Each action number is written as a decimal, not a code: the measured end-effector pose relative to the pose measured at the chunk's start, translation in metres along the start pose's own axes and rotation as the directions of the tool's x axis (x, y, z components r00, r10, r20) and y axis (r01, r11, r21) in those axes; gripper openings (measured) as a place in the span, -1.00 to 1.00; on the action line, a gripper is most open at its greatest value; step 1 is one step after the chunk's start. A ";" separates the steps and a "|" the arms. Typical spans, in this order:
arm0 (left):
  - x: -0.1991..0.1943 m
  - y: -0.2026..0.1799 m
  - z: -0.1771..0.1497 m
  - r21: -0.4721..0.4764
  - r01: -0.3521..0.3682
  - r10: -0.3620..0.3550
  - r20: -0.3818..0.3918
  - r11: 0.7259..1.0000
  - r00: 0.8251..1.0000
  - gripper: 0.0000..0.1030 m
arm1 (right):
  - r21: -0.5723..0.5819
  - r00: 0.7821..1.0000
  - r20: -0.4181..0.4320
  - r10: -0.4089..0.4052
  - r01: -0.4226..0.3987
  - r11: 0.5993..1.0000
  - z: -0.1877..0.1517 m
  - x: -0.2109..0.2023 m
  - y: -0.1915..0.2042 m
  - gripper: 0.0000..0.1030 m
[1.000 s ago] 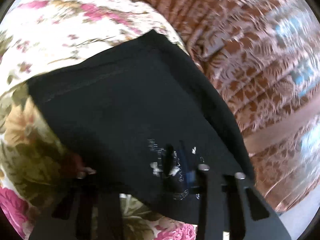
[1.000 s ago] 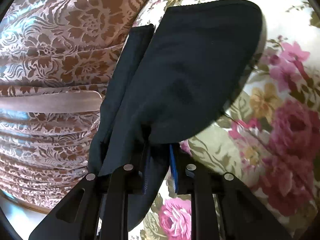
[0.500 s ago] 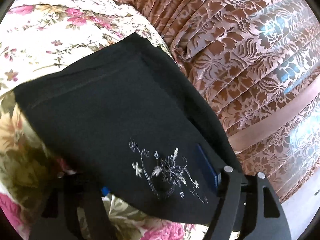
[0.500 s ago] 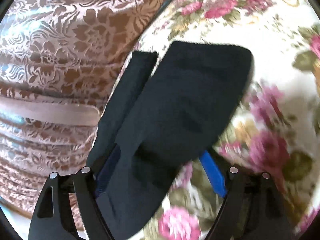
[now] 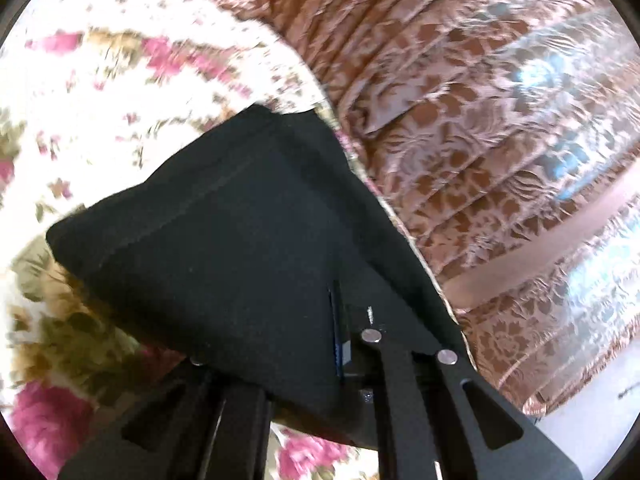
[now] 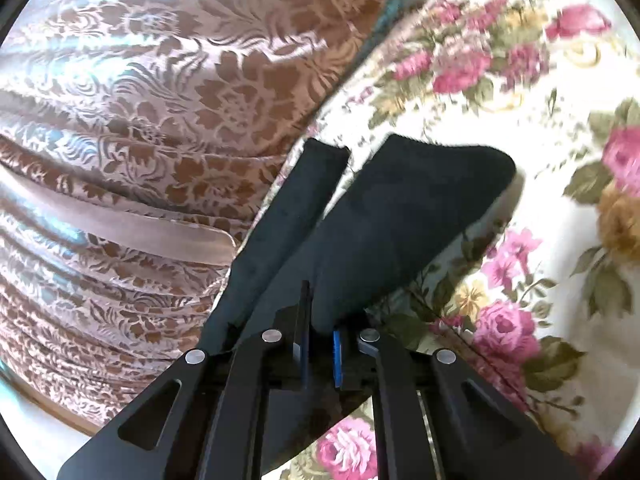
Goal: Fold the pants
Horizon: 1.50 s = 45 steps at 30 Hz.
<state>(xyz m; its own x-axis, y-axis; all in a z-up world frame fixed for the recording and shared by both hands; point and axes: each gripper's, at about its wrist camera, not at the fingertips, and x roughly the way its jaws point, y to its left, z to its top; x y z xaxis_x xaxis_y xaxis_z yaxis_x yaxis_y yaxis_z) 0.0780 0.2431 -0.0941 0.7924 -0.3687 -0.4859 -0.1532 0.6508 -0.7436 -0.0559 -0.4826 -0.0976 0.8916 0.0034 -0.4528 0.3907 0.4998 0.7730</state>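
Spread widest: cream bedsheet printed with pink roses [image 5: 120,92], bordered by shiny brown damask bed skirt [image 6: 160,120]. Lying on that sheet near its edge, partly lifted: black fabric pants [image 5: 240,248]. Pinched tight on pants cloth: black two-finger left gripper [image 5: 340,340]; likewise black two-finger right gripper [image 6: 320,340], gripping a fold.
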 end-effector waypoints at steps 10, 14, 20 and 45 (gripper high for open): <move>-0.077 0.013 -0.025 0.034 0.011 -0.011 -0.007 0.999 1.000 -0.89 | -0.049 1.000 -0.005 -0.023 0.023 0.999 -0.004 -0.055 -0.002 -0.86; -0.083 0.029 -0.048 0.033 -0.018 0.019 -0.030 0.999 0.999 -0.89 | -0.064 0.998 -0.017 -0.064 0.062 0.996 -0.016 -0.074 -0.018 -0.86; -0.071 0.049 -0.068 0.003 -0.054 0.054 -0.024 0.999 0.998 -0.88 | -0.020 0.993 -0.051 -0.111 0.110 0.994 -0.031 -0.064 -0.050 -0.86; -0.069 0.052 -0.022 0.085 -0.313 0.301 0.133 0.946 0.945 -0.87 | -0.132 0.970 0.106 -0.217 0.230 0.964 0.015 -0.077 -0.049 -0.85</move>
<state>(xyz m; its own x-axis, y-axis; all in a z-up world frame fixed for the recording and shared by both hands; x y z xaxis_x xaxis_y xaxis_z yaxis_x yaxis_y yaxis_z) 0.0025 0.2877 -0.1089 0.7807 -0.0646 -0.6215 -0.3425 0.7877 -0.5120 -0.1398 -0.5202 -0.0939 0.8044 -0.1968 -0.5606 0.5519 0.5968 0.5824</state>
